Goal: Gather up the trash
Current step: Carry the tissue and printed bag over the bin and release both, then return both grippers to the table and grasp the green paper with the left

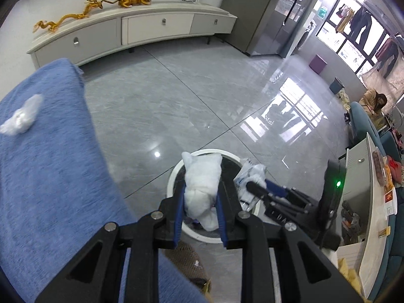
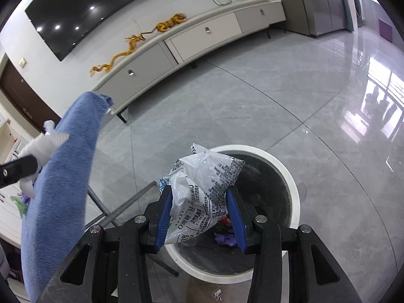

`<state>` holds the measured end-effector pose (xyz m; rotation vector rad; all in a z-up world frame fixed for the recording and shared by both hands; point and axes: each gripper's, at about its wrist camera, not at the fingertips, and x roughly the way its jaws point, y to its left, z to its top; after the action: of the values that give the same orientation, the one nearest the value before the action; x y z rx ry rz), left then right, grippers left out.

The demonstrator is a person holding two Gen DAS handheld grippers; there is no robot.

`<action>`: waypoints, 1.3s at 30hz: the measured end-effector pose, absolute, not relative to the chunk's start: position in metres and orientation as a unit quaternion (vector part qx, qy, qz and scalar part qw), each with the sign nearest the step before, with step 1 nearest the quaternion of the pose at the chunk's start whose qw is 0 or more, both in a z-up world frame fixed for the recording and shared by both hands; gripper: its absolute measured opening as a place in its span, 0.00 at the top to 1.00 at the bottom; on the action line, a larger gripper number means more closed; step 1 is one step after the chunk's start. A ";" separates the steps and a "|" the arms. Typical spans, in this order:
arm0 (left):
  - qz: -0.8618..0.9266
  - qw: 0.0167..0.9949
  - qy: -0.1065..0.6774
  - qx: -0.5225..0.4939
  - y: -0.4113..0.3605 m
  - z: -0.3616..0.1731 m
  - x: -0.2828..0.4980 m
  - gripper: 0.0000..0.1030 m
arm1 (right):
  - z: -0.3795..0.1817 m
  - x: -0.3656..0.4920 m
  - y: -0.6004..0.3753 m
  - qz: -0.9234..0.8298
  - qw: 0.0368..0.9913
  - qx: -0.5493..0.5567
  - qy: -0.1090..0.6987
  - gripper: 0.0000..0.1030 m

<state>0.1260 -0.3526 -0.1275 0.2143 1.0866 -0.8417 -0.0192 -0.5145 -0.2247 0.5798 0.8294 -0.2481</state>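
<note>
My left gripper (image 1: 202,176) is shut on a crumpled white paper wad (image 1: 202,197), held over a round white-rimmed trash bin (image 1: 174,176) on the floor. Beside it on the right, my right gripper (image 1: 262,185) holds a printed plastic wrapper (image 1: 247,176) over the same bin. In the right wrist view, the right gripper (image 2: 199,188) is shut on that wrapper (image 2: 209,171) above the bin (image 2: 290,176). Coloured scraps (image 2: 227,240) lie inside. At the left edge, the left gripper's finger (image 2: 17,169) and its wad (image 2: 44,146) show. Another white wad (image 1: 21,116) lies on the blue cloth (image 1: 50,164).
The blue cloth covers a table whose metal legs (image 2: 131,199) stand next to the bin. A long white cabinet (image 1: 151,25) with golden figures lines the far wall. A white counter (image 1: 366,189) stands at the right, and a seated person (image 1: 373,101) is beyond it.
</note>
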 end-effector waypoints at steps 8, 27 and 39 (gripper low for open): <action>-0.410 0.751 0.512 0.081 -0.389 -0.137 0.131 0.45 | -0.238 -0.026 -0.531 -0.146 0.857 0.292 0.399 0.43; -0.391 0.773 0.491 0.096 -0.353 -0.116 0.113 0.44 | -0.212 -0.066 -0.536 -0.180 0.859 0.304 0.370 0.43; -0.338 0.819 0.456 0.081 -0.272 -0.084 0.101 0.44 | -0.165 -0.075 -0.511 -0.175 0.881 0.281 0.338 0.43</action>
<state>0.1013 -0.2720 -0.0841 0.1725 0.9719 -0.7200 -0.0747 -0.5106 -0.1654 0.5864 0.7045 -0.3655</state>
